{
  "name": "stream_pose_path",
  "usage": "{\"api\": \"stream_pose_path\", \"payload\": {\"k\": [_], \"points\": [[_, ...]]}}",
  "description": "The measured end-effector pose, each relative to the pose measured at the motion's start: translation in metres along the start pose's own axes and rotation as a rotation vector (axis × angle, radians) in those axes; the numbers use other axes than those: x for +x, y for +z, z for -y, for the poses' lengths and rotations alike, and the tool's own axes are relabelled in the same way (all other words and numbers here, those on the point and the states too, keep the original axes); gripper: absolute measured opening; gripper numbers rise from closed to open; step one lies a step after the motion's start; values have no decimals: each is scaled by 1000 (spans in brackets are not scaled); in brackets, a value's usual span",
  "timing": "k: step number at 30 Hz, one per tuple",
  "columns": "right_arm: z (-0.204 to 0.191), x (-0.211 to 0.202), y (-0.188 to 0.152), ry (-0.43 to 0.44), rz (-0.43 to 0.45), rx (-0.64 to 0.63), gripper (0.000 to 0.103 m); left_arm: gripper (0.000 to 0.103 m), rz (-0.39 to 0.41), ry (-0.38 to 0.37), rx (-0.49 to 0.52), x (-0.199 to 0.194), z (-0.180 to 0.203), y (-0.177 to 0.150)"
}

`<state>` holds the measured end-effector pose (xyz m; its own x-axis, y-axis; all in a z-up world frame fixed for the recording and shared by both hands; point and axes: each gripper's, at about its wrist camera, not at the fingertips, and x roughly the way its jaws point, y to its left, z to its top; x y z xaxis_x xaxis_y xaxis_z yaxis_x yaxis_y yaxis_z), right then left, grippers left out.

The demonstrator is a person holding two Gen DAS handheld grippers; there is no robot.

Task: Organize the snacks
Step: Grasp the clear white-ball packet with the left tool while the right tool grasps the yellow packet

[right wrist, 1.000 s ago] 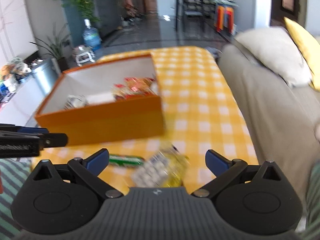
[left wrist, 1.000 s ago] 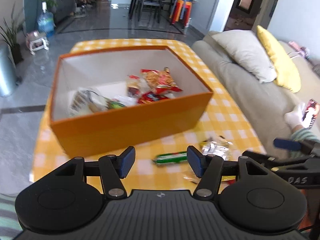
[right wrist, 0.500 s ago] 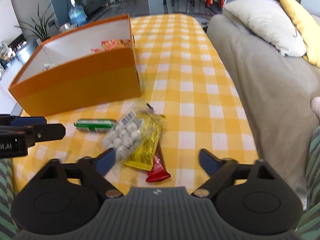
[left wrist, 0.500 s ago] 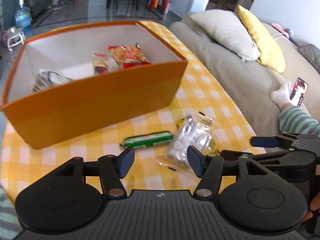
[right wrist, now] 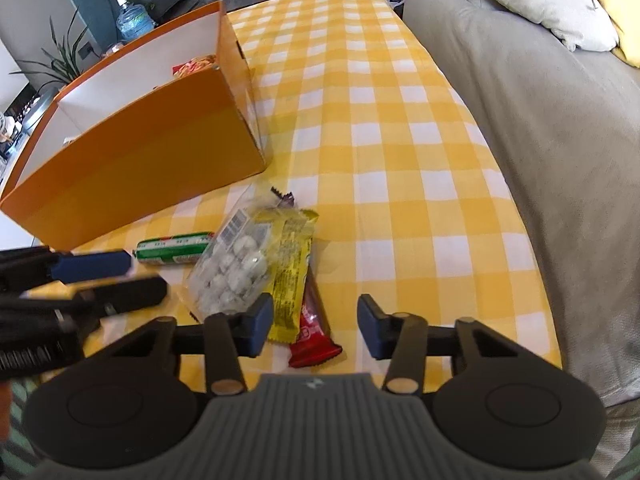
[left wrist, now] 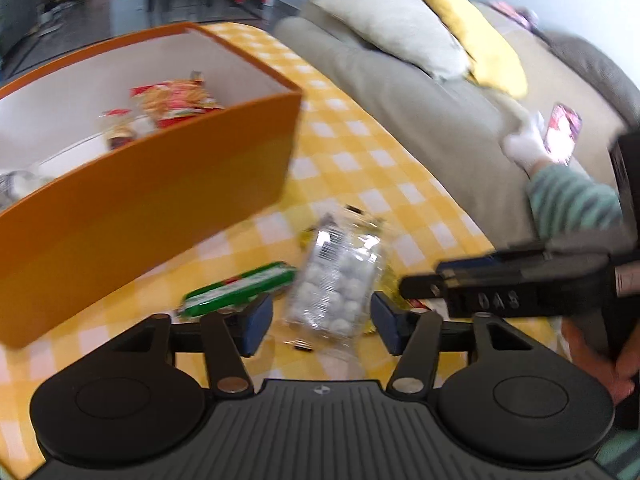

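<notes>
Right wrist view: the right gripper [right wrist: 316,326] hangs over the near end of a pile of snacks on the checked cloth [right wrist: 400,128], jaws apart and touching nothing, having just been closing from wide; the red bar [right wrist: 314,330] and the tail of the yellow bar [right wrist: 290,276] lie between the pads. The left gripper [left wrist: 322,322] is likewise open and grips nothing, with the clear bag [left wrist: 340,280] of white balls lying between its fingers and the green roll [left wrist: 240,290] just beside its left finger. All four snacks lie in front of the orange box [right wrist: 140,168], outside it; the bag overlaps the yellow bar, and the yellow bar overlaps the red bar. Risk 1: the two grippers work the same pile at close quarters, so a finger of one may strike the other or drag a wrapper out of its jaws. Risk 2: because the wrappers overlap, a pinch on the red bar probably catches the yellow one too, and one of them may drop on the way to the box. Risk 3: the bag is slack and slippery, so pads closing on a loose edge may let it slide out. The box is open-topped with white inner walls; it holds red-and-orange packets [left wrist: 176,100] near its far right corner and a pale item [left wrist: 16,184] at its left end, too blurred to identify.
</notes>
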<state>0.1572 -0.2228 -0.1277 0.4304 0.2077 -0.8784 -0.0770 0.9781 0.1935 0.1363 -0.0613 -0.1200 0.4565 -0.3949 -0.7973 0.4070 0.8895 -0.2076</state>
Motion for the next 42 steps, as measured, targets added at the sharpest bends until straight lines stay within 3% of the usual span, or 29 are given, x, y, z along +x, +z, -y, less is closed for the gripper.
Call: {"api": "stream_pose_path", "payload": {"k": [3, 9, 13, 16, 23, 27, 32, 36, 38, 42], "points": [[2, 4, 4, 19, -10, 14, 33, 74, -13, -13, 48, 10, 6, 2], [-1, 12, 11, 47, -18, 5, 28, 77, -50, -18, 114, 32, 9, 8], [-1, 17, 13, 51, -36, 7, 17, 78, -66, -21, 149, 41, 6, 13], [2, 19, 13, 69, -45, 28, 16, 78, -83, -41, 155, 46, 4, 17], [3, 20, 15, 81, -49, 47, 16, 63, -114, -34, 155, 53, 8, 19], [4, 19, 14, 83, -48, 48, 16, 61, -125, -13, 86, 48, 2, 16], [1, 18, 14, 87, -42, 38, 19, 61, -128, 32, -44, 30, -13, 7], [-7, 18, 15, 90, -25, 6, 34, 61, -161, 84, -89, 20, -24, 1], [-12, 20, 17, 89, -23, -9, 35, 61, -168, 102, -117, 19, -30, -3], [-19, 29, 21, 56, -16, -33, 52, 61, -165, 116, -136, 20, -34, -8]]}}
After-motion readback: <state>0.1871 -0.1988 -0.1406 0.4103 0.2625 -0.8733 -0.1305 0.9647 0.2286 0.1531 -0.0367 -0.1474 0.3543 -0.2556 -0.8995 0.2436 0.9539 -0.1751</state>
